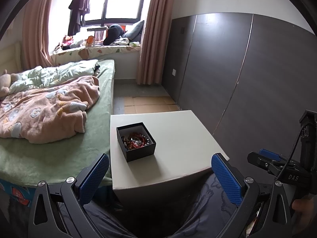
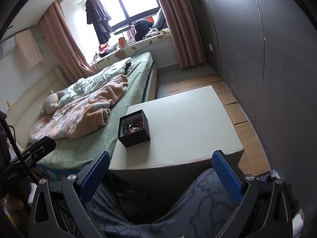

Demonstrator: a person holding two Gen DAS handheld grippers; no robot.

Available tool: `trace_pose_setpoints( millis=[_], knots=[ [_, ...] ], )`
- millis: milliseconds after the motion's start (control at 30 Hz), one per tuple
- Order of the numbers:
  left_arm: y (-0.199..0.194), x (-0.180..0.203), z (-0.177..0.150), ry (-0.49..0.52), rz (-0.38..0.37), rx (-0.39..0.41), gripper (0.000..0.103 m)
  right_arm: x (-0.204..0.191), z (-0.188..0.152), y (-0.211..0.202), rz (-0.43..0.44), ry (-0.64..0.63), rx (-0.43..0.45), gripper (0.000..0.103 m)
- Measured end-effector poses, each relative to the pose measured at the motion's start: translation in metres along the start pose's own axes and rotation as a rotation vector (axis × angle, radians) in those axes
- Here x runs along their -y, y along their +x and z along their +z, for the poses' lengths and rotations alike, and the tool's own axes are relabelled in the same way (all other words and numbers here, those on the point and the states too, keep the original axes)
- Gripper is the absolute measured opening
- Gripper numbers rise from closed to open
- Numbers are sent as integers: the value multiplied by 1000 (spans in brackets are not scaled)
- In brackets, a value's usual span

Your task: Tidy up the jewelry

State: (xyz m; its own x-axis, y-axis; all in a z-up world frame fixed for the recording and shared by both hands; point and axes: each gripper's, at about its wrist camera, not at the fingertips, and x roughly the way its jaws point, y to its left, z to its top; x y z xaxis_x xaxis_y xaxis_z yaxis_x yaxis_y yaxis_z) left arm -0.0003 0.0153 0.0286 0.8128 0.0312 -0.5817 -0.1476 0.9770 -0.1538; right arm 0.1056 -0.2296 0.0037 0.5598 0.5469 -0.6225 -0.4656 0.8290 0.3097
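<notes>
A small black open box (image 1: 136, 144) sits on a white square table (image 1: 178, 138) near its left edge. Inside lies a tangle of jewelry (image 1: 135, 140): red cords, dark beads and silvery pieces. The box (image 2: 134, 132) and jewelry (image 2: 133, 128) also show in the right wrist view. My left gripper (image 1: 160, 176) is open and empty, held back from the table's near edge. My right gripper (image 2: 160, 176) is open and empty too, also short of the near edge. The right gripper's blue-padded tip (image 1: 269, 155) shows at the right of the left wrist view.
A bed (image 1: 59, 119) with a green sheet and pink blanket touches the table's left side. A dark panelled wall (image 1: 247, 79) runs along the right. Flattened cardboard (image 2: 237, 115) covers the floor beyond and beside the table. The person's patterned trousers (image 2: 198, 198) are below the grippers.
</notes>
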Motion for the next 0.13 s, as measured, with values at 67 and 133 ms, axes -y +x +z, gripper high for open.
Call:
trace_pose_setpoints(
  millis=[67, 133],
  knots=[
    [0, 0, 0, 0, 2, 4, 103, 1, 1, 3, -1, 5, -4, 103],
    [-2, 0, 1, 4, 8, 11, 103, 0, 0, 4, -1, 6, -7, 103]
  ],
)
